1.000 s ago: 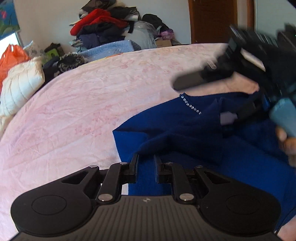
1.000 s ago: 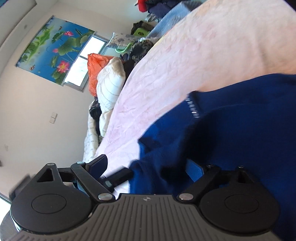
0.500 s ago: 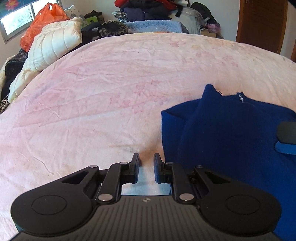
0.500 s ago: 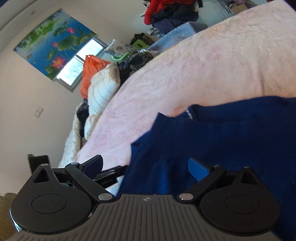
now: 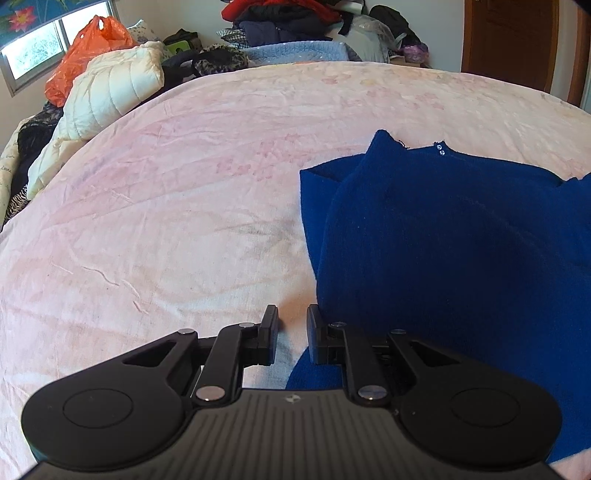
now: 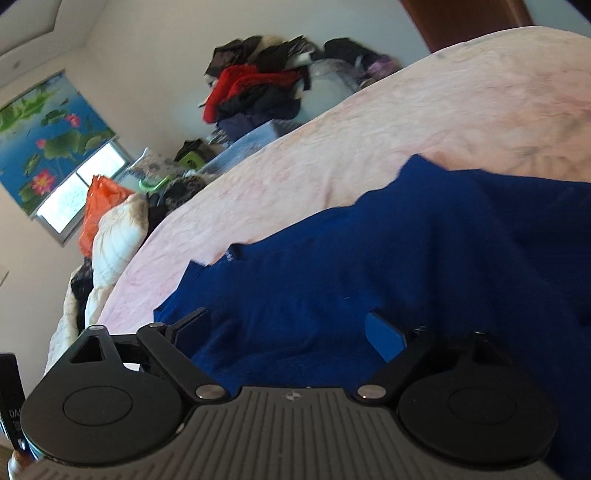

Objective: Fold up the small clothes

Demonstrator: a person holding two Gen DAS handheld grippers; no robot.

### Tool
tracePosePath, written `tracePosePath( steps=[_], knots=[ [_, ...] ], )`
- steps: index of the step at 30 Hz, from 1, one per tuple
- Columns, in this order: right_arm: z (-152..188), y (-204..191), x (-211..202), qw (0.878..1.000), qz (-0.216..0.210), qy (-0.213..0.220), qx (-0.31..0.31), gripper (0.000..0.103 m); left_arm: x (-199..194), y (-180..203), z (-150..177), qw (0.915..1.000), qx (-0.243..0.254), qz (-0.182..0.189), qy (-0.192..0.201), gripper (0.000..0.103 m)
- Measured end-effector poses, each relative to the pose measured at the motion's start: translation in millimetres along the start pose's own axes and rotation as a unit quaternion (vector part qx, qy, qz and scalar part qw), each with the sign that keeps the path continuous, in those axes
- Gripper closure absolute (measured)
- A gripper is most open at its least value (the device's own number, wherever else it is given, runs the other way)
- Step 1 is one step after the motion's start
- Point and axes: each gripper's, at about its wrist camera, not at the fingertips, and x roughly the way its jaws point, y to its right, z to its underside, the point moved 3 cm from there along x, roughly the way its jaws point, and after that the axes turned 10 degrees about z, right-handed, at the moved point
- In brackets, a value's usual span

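Observation:
A dark blue knitted top (image 5: 443,240) lies on the pink bedsheet (image 5: 166,203), its left part folded over onto the body, small rhinestones at the neckline. My left gripper (image 5: 291,317) hovers at the top's near left edge, shut with only a narrow slit and nothing in it; sheet shows through the slit. In the right wrist view the same blue top (image 6: 369,258) fills the foreground. My right gripper (image 6: 291,325) hangs low over it with its jaws wide and closing slightly, cloth below them, the blue pads (image 6: 384,332) not pressing on it.
At the bed's far side are a heap of clothes (image 5: 295,18), a folded light-blue blanket (image 5: 295,53), a white quilted jacket (image 5: 110,88) and an orange bag (image 5: 88,48). A brown door (image 5: 517,37) stands back right. The pink sheet (image 6: 406,129) stretches left of the top.
The right gripper has left the left wrist view. The left gripper has drawn back off the blue top to its left edge. The top's left part now lies folded over.

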Motion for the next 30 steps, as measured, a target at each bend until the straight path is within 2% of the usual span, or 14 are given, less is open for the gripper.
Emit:
tracePosePath(
  steps=[1, 3, 6, 8, 11, 14, 18, 20, 22, 23, 25, 30],
  knots=[
    [1.6, -0.2, -3.4, 1.0, 0.007, 0.009, 0.004, 0.012, -0.5, 0.1, 1.2, 1.0, 0.001, 0.0, -0.001, 0.088],
    [6.2, -7.1, -8.4, 0.999, 0.024, 0.02, -0.026, 0.007, -1.3, 0.0, 2.5, 1.0, -0.001, -0.001, -0.001, 0.088],
    [14.0, -13.1, 1.0, 0.996, 0.043, 0.005, -0.079, 0.004, -3.0, -1.0, 4.3, 1.0, -0.001, 0.0, -0.001, 0.088],
    [14.6, -4.5, 0.6, 0.997, 0.041, 0.01, -0.063, 0.009, -4.8, -2.8, 5.7, 1.0, -0.001, 0.003, -0.001, 0.087],
    [11.0, -9.7, -13.7, 0.997, 0.053, 0.022, -0.053, 0.009, -6.8, -6.0, 5.8, 1.0, -0.001, 0.005, -0.002, 0.087],
    [17.3, -37.1, -28.8, 0.991, 0.057, 0.048, -0.115, 0.008, -9.4, -8.6, 3.6, 0.9999, -0.005, 0.012, 0.002, 0.087],
    [37.7, -76.2, -38.4, 0.98, 0.03, 0.047, -0.192, 0.008, -12.6, -12.3, 0.2, 0.9996, -0.008, 0.025, 0.007, 0.086],
    [51.1, -95.1, -42.1, 0.969, 0.031, 0.049, -0.24, 0.008, -13.8, -15.7, -2.9, 0.9994, -0.009, 0.031, 0.01, 0.072],
    [66.4, -112.6, -47.2, 0.953, 0.038, 0.058, -0.294, 0.008, -16.5, -19.9, -6.7, 0.9994, -0.01, 0.019, 0.025, 0.033],
    [74.1, -120.8, -49.8, 0.944, 0.041, 0.062, -0.32, 0.008, -18.6, -21.5, -8.6, 0.9993, -0.01, 0.009, 0.036, 0.026],
    [88.3, -133.7, -55.2, 0.927, 0.05, 0.073, -0.364, 0.007, -23.9, -22.8, -11.2, 0.9982, -0.006, -0.009, 0.058, 0.023],
    [113.8, -156.2, -61.2, 0.894, 0.06, 0.086, -0.437, 0.007, -22.9, -21.6, -16.7, 0.9986, -0.007, -0.006, 0.053, 0.023]
  ],
)
